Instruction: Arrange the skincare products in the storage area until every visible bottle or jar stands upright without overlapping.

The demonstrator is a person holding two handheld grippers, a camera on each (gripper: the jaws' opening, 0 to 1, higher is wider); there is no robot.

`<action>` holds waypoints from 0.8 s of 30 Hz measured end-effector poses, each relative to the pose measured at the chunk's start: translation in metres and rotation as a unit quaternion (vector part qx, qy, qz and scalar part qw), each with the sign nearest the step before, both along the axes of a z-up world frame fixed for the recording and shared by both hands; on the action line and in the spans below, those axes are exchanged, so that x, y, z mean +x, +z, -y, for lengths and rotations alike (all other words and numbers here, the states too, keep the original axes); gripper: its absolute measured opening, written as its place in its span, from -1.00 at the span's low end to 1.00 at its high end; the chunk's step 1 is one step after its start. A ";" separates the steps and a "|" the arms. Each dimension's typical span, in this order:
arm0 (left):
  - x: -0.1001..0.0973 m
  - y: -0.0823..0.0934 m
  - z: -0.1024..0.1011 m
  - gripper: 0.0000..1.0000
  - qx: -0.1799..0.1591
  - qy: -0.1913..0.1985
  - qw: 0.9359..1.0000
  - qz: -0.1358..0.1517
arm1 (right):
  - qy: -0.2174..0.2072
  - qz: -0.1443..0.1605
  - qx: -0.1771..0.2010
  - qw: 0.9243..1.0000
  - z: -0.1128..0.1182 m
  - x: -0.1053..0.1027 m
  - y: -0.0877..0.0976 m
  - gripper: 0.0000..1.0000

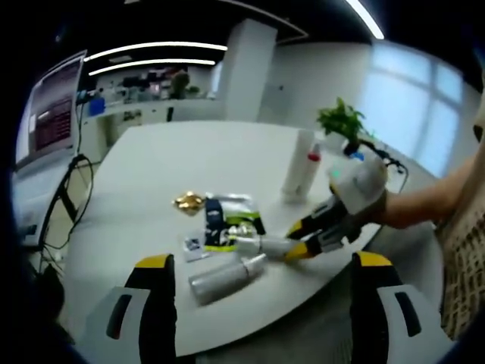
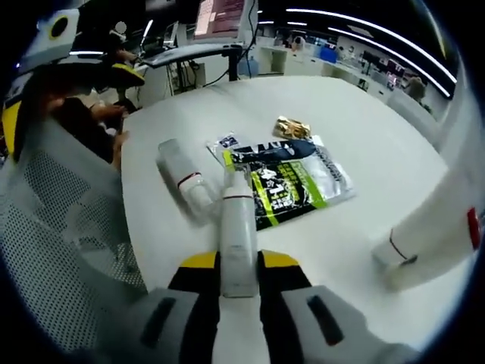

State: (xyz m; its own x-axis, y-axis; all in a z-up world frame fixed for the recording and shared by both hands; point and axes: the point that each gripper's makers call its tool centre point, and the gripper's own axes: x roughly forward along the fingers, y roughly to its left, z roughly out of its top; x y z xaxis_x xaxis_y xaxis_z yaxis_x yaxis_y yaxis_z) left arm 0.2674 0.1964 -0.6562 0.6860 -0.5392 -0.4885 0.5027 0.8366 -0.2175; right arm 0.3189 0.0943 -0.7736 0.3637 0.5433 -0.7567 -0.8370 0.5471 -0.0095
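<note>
A round white table (image 1: 189, 163) carries scattered skincare items. In the right gripper view, the right hand-held gripper (image 2: 239, 265) clamps its yellow-tipped jaws on a slim white bottle (image 2: 236, 227), which lies lengthwise between them, pointing away across a green and black sachet (image 2: 292, 186). Just left of it, a silver bottle (image 2: 182, 178) lies on its side. A tall white tube (image 2: 439, 220) stands upright at right. A small gold packet (image 2: 292, 127) sits beyond the sachet. In the left gripper view, the left hand-held gripper (image 1: 261, 265) hangs with jaws wide apart and nothing between them, near the table's edge.
</note>
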 end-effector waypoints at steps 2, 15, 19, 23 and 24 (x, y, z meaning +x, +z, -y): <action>0.000 0.000 0.001 0.88 0.000 0.001 1.000 -0.002 | -0.006 -0.001 0.017 1.000 0.000 -0.002 0.006 -0.65; 0.006 0.019 0.015 0.88 -0.031 0.005 0.999 -0.005 | -0.055 0.017 0.119 0.991 0.002 -0.008 0.069 -0.65; 0.006 0.024 0.021 0.87 -0.041 0.005 0.999 -0.006 | -0.060 0.032 0.142 0.988 0.002 -0.011 0.089 -0.65; 0.008 0.033 0.032 0.84 -0.068 0.006 0.998 -0.008 | -0.059 0.055 0.154 0.985 0.003 -0.012 0.105 -0.65; 0.008 0.036 0.036 0.83 -0.077 0.003 0.997 -0.009 | -0.059 0.058 0.158 0.984 0.004 -0.013 0.109 -0.65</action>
State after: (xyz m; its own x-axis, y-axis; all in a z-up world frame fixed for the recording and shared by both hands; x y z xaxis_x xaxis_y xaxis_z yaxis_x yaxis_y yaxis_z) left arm 0.2750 0.1600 -0.6200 0.6814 -0.6052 -0.4116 0.4934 0.7952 -0.3524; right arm 0.3056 0.0908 -0.6649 0.5131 0.6933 -0.5060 -0.7705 0.6318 0.0843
